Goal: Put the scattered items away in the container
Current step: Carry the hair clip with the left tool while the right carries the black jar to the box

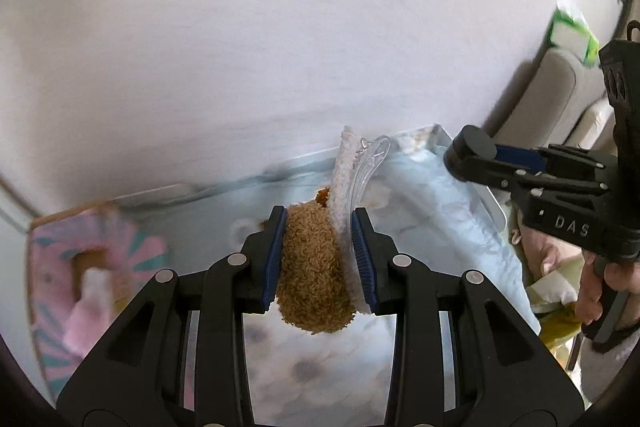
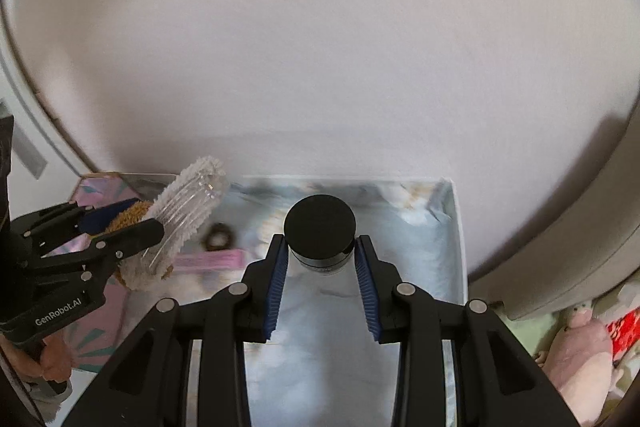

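Left wrist view: the left claw point(image 1: 320, 255) is clamped on a fuzzy hair clip point(image 1: 316, 275), brown plush on one side, white plush and clear plastic teeth on the other, held above the pale floral tray point(image 1: 452, 187). At nine o'clock lies a pink patterned box point(image 1: 52, 267) (blurred). At three o'clock the right claw point(image 1: 472, 151) comes in, a hand point(image 1: 600, 291) on its handle.

Right wrist view: the right claw point(image 2: 320, 259) is clamped on a small jar with a black lid point(image 2: 320, 227), above the tray point(image 2: 458, 227). At nine o'clock the left claw point(image 2: 136, 223) carries the hair clip point(image 2: 188, 211). Below it, on the tray, lie a dark hair tie point(image 2: 218, 235) and a pink strip point(image 2: 212, 261).
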Tool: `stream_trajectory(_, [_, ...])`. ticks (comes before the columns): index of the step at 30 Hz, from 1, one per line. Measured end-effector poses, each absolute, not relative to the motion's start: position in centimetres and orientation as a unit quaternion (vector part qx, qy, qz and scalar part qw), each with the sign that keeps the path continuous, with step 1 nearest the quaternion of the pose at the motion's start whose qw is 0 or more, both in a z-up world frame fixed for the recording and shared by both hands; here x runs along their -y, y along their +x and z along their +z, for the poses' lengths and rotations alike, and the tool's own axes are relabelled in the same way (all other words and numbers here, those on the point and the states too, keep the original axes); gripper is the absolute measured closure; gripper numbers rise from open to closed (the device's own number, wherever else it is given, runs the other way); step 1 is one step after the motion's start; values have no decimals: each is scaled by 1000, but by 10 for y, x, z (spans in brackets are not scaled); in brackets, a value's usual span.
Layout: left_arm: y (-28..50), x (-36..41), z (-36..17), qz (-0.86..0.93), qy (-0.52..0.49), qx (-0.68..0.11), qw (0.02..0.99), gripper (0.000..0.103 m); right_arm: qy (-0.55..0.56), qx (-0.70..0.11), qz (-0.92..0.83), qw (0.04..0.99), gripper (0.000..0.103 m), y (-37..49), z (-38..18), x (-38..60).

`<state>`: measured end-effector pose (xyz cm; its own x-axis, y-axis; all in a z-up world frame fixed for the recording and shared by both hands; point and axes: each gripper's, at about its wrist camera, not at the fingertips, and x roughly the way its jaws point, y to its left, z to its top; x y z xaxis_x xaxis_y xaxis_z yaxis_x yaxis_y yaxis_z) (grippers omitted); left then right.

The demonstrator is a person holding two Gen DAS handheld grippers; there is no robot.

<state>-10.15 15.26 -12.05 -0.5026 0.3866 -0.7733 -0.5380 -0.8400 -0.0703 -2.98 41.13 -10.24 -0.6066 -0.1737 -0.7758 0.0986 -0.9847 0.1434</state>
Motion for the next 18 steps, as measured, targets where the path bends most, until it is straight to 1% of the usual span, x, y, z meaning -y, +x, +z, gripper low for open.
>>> stream_trajectory(3, [-91,-103,-99,878,-410,-85,232,73,423,24,-900,100,71,-31,-82,-369])
stream_trajectory(8, [-77,-22,-85,890,-419,-67,166,73,409,18,-897,167,71,-25,-55,-302])
stream_trajectory(13, [-58,51,-91,892,-437,-55,100,73,417,10,-873,253,71,-32,-60,-219])
stream_trajectory(16, [-48,83,-100,888,-452,-46,78,73,434,13,-849,302,71,-30,-67,-170])
stream_trajectory(17, [-46,91,-106,884,-459,-42,71,73,441,13,-841,314,71,-36,-91,-160])
stream_trajectory(18, [-44,96,-110,882,-464,-38,68,73,451,11,-830,327,71,-37,-100,-143])
